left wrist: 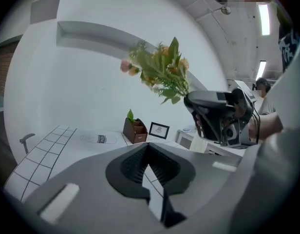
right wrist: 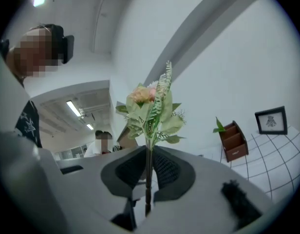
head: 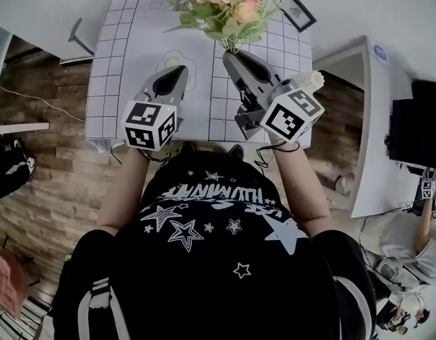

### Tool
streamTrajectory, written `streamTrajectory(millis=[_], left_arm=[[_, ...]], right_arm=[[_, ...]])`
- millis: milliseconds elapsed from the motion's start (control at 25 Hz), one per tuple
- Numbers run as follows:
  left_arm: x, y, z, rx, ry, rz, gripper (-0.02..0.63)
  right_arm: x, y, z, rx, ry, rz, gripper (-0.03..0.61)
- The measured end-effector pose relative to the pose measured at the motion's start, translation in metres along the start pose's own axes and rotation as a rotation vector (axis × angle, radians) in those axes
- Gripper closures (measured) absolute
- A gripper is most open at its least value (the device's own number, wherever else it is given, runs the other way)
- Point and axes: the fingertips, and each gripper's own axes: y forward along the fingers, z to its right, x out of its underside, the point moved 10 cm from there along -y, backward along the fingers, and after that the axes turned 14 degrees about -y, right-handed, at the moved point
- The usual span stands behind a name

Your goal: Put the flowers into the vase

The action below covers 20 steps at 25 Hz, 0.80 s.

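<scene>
A bunch of artificial flowers [head: 218, 6], pink and peach blooms with green leaves, is held up over the far part of the white grid-patterned table [head: 119, 62]. My right gripper [head: 230, 54] is shut on its thin stems. In the right gripper view the stems [right wrist: 148, 155] run up between the ribbed pads of the right gripper [right wrist: 148, 167] and the blooms [right wrist: 150, 111] stand above the jaws. The left gripper [head: 181, 69] hovers to the left of it, shut, with nothing held. In the left gripper view the jaws of the left gripper [left wrist: 147, 150] meet, and the flowers [left wrist: 159, 72] rise from the right gripper [left wrist: 191, 101]. No vase shows plainly.
A brown wooden organiser [left wrist: 134, 129] and a small framed picture [left wrist: 159, 130] stand at the table's far end. A small white object [head: 311, 81] peeks out beside the right marker cube; what it is I cannot tell. A white desk [head: 366, 119] stands right, with a seated person [head: 409, 253] beyond.
</scene>
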Motion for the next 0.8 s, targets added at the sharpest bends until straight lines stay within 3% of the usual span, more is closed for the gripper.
streamTrajectory(millis=[120,320,360,440,640,800], left_arm=[[-0.003,0.011,0.021,0.079,0.022,0.02,0.604],[-0.011,0.025,0.083,0.434,0.079,0.059,0.596],[-0.01,0.029,0.095,0.474,0.103,0.046,0.551],[-0.007,0.039,0.113,0.509,0.14,0.019,0.537],[0.003,0.06,0.131,0.501,0.147,-0.032,0.53],[0.011,0.08,0.149,0.525,0.19,-0.094,0.371]], right_arm=[[-0.024,-0.023,-0.003,-0.014,-0.025,0.096,0.532],[-0.039,-0.056,0.0,-0.003,-0.079,0.121,0.532],[-0.04,-0.062,0.002,0.003,-0.083,0.123,0.532],[-0.041,-0.073,0.006,0.023,-0.083,0.134,0.532],[-0.056,-0.103,0.017,0.06,-0.094,0.179,0.532],[-0.075,-0.13,0.029,0.097,-0.133,0.208,0.532]])
